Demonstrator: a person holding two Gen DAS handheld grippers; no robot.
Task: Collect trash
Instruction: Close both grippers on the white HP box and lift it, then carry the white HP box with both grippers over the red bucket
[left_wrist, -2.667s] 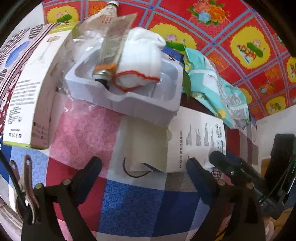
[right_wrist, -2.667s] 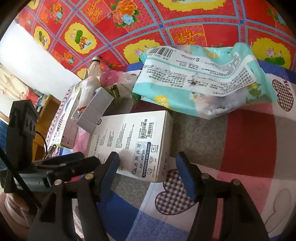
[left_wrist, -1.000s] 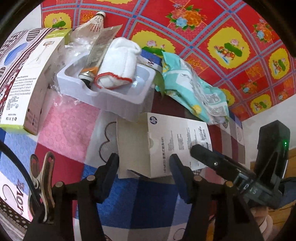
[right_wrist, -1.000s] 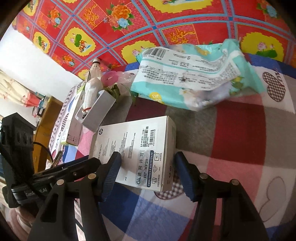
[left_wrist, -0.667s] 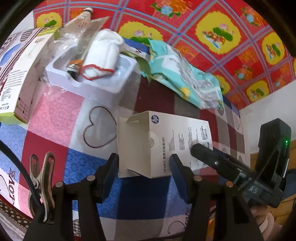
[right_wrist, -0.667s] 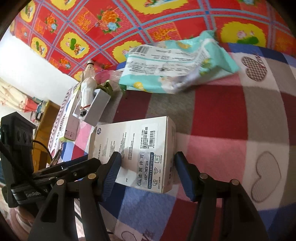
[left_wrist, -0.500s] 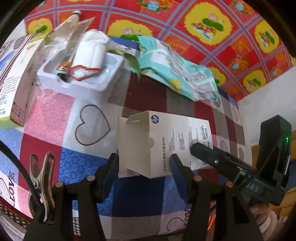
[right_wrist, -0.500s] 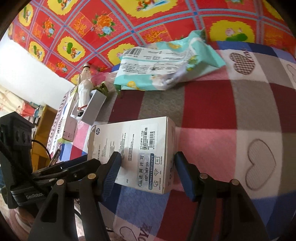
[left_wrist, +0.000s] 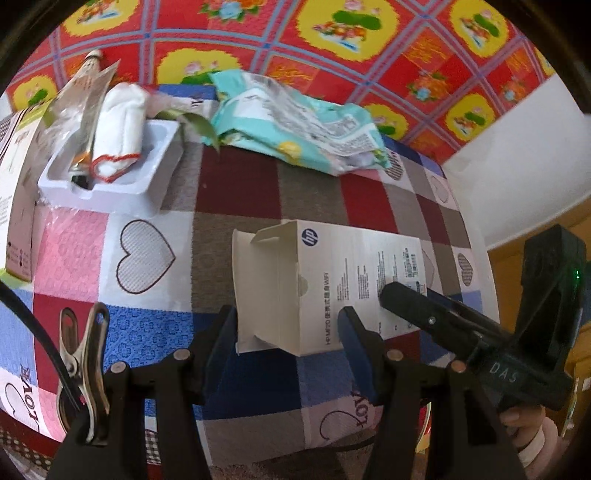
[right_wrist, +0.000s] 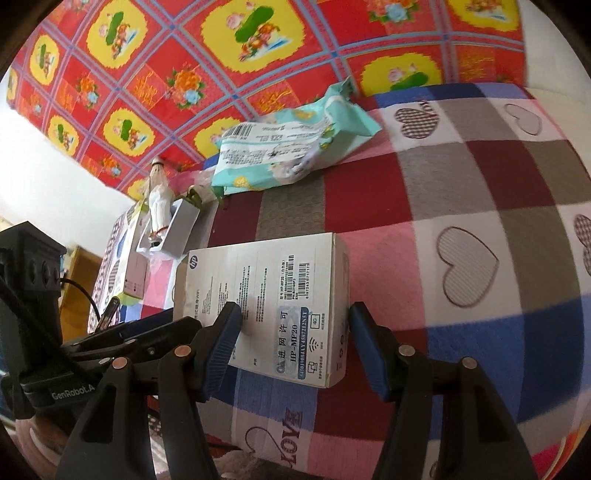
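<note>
Fingers (left_wrist: 221, 332) of the left gripper (left_wrist: 290, 334) clamp the open-flap end of the white box (left_wrist: 332, 280), carried above the checked cloth (left_wrist: 147, 325). From the right wrist view, the right gripper (right_wrist: 293, 334) pinches the sealed end of the box (right_wrist: 266, 288). Likely light, hollow cardboard: crushable, best held across its firm edges.

White box (left_wrist: 343, 280) with black print; teal wrapper (left_wrist: 295, 129); checked cloth (left_wrist: 229, 199) in red, grey, pink, blue with hearts; red-yellow floral floor (right_wrist: 221, 48).
</note>
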